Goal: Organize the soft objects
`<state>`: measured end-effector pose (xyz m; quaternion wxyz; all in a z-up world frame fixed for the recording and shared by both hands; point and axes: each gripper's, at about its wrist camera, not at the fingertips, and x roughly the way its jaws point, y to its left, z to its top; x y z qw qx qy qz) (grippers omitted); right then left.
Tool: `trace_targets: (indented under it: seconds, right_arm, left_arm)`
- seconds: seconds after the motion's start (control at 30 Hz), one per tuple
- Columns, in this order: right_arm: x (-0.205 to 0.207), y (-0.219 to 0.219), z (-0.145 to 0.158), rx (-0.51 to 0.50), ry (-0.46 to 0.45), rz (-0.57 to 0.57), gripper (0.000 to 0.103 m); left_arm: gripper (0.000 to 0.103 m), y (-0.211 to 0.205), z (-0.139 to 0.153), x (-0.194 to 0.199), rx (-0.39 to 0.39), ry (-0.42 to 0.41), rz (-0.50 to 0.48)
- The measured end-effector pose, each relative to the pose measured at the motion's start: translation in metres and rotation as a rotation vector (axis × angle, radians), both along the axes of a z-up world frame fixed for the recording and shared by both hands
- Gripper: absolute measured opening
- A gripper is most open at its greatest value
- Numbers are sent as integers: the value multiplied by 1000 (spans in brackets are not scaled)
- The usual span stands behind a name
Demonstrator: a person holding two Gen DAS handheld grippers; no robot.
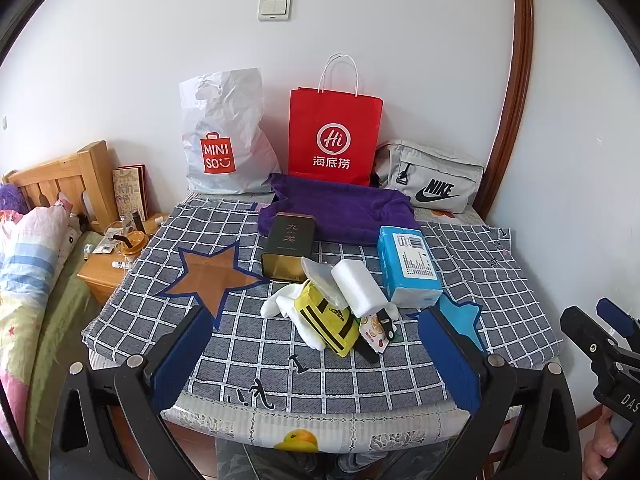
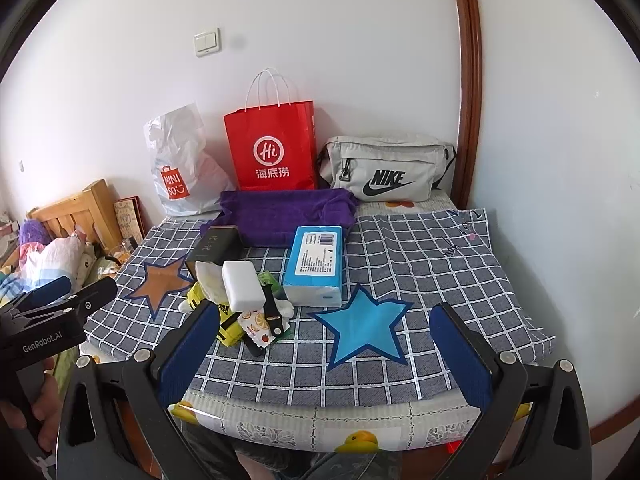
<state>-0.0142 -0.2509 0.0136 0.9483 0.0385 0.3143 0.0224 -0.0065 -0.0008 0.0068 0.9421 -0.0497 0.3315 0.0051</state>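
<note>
A pile sits mid-table on the checked cloth (image 1: 248, 344): a yellow Adidas sock (image 1: 326, 322) over a white sock (image 1: 280, 304), a white sponge block (image 1: 358, 286), a clear wrapper (image 1: 320, 276) and a fruit-print sachet (image 1: 372, 334). A blue tissue pack (image 1: 408, 266) lies right of the pile, a dark tin (image 1: 288, 246) behind it, a folded purple towel (image 1: 336, 210) further back. My left gripper (image 1: 316, 356) is open and empty, just in front of the pile. My right gripper (image 2: 328, 352) is open and empty over the blue star (image 2: 362, 326), right of the pile (image 2: 244, 300).
A white Miniso bag (image 1: 224, 136), a red paper bag (image 1: 334, 136) and a grey Nike pouch (image 1: 430, 176) stand along the back wall. A bed (image 1: 28, 264) and a wooden nightstand (image 1: 108, 268) with small items are to the left. The table's front edge (image 1: 312, 428) is near.
</note>
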Motion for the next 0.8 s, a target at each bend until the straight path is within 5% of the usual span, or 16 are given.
trace_targets:
  seconds: [0.8]
  right_arm:
    - [-9, 5, 4, -2, -22, 15, 103]
  left_arm:
    - [103, 0, 1, -5, 2, -4, 6]
